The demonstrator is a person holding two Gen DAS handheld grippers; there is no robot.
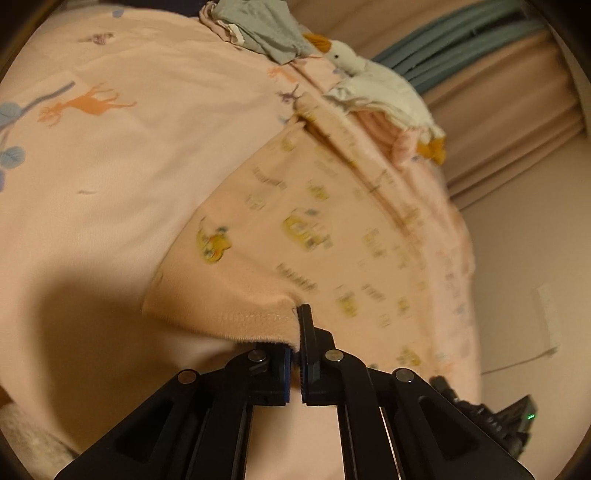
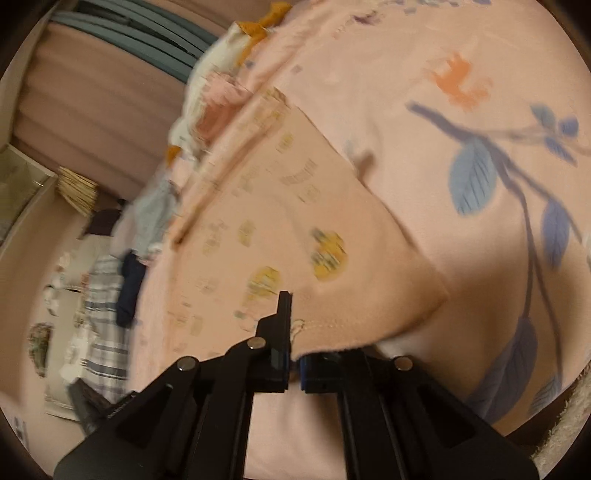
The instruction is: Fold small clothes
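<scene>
A small peach garment with yellow car prints (image 1: 295, 236) lies spread on a pink bedsheet with deer and leaf prints (image 1: 110, 155). My left gripper (image 1: 296, 332) is shut on the garment's near hem and lifts that edge off the sheet. In the right wrist view the same garment (image 2: 295, 229) stretches away from me. My right gripper (image 2: 293, 332) is shut on the hem at the other near corner, also raised. The garment is motion-blurred in both views.
A white goose plush (image 1: 373, 85) and a grey-green crumpled garment (image 1: 266, 29) lie at the far end of the bed. More clothes (image 2: 151, 214) and a plaid cloth (image 2: 103, 302) sit off the bed's left side. Beige curtains (image 1: 517, 110) hang behind.
</scene>
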